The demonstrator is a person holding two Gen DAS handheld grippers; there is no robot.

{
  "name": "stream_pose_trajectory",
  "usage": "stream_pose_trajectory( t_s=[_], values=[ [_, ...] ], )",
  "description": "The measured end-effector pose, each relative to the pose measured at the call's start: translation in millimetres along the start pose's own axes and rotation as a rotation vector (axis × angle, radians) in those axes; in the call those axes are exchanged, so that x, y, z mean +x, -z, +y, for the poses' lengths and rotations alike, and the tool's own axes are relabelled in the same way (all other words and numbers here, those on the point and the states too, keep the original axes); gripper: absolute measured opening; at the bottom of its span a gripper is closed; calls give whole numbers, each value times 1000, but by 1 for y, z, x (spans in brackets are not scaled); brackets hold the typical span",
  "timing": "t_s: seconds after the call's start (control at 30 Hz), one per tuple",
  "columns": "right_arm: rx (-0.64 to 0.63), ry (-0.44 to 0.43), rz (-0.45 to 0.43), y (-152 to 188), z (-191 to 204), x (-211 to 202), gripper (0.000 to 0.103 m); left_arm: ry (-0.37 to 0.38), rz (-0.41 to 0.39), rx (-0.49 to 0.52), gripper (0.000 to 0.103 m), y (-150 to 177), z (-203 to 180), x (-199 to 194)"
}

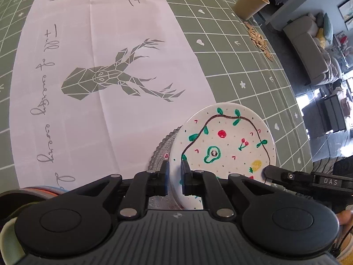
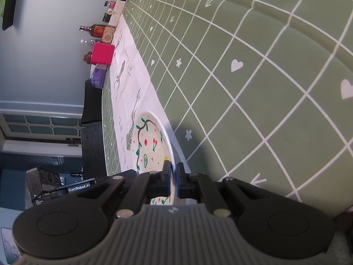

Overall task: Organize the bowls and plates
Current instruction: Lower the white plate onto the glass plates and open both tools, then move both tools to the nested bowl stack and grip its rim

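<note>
- Plate (image 1: pixel 222 145): white, glazed, hand-painted with vine, cherries, avocado and a pineapple; round with a shallow raised rim; lies at the near end of the table, partly over the white runner (image 1: pixel 106 70) and partly over the green cloth (image 1: pixel 231 61); it overlaps a glass dish (image 1: pixel 160 154) with a scalloped edge, and whether it rests on that dish or is lifted clear cannot be told.
- Left gripper (image 1: pixel 175 172): jaws nearly closed, pinching the plate's near-left rim; one finger shows above the rim, the other at its outer edge.
- Right gripper (image 2: pixel 173 176): jaws closed to a thin gap with the plate's rim edge-on between them; its tip also shows in the left view at the plate's right rim.
- Handling, judged: stiff ceramic, moderately heavy for a rim pinch; glaze likely slippery against the pads; brittle, apt to chip on a knock against the glass dish; will not flex, so any twist between the two grips loads the rim.
- Where to hold: the rim only, at two well-separated points as now; keep it level and both grips aligned.
- Glass dish: clear, textured, fragile; mostly hidden beneath the plate.
- Cup (image 1: pixel 251 2): tan paper, far corner; well apart.
</note>
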State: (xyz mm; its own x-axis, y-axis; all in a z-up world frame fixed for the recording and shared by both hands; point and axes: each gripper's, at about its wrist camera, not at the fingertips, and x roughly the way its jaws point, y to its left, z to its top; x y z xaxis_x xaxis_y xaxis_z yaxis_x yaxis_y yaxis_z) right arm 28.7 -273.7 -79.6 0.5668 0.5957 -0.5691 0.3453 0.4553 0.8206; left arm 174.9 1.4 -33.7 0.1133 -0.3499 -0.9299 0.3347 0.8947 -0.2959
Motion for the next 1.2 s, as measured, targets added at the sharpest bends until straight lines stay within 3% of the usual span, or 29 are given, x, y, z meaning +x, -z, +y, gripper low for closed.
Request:
stream_pose_trajectory(
  t_s=[0.13, 0.27, 0.43, 0.5, 0.57, 0.63, 0.73, 0.93, 1.2],
  values=[
    [-55, 32, 8, 3, 8, 6, 1, -23, 5, 1, 11, -1, -2, -4],
    [-117, 76, 10, 4, 17, 11, 2, 3, -55, -12, 17, 0, -3, -23],
    [-328, 193, -27, 13, 45, 18, 9, -2, -280, -2, 25, 19, -11, -70],
    [-381, 210, -49, 16, 52, 19, 19, -35, -378, 11, 29, 33, -17, -89],
    [-388, 197, -75, 18, 55, 17, 35, -101, -441, 14, 32, 46, -25, -102],
    [-359, 189, -133, 18, 56, 13, 36, -161, -454, -11, 34, 55, -29, -111],
    [-331, 185, -234, 18, 58, 7, 39, -129, -505, -36, 37, 70, -28, -121],
    [-354, 175, -413, 33, 63, -2, 38, -189, -533, 14, 37, 88, -34, -112],
    [-388, 231, -453, 38, 58, 7, 37, -241, -505, 61, 39, 101, -37, -95]
  ],
)
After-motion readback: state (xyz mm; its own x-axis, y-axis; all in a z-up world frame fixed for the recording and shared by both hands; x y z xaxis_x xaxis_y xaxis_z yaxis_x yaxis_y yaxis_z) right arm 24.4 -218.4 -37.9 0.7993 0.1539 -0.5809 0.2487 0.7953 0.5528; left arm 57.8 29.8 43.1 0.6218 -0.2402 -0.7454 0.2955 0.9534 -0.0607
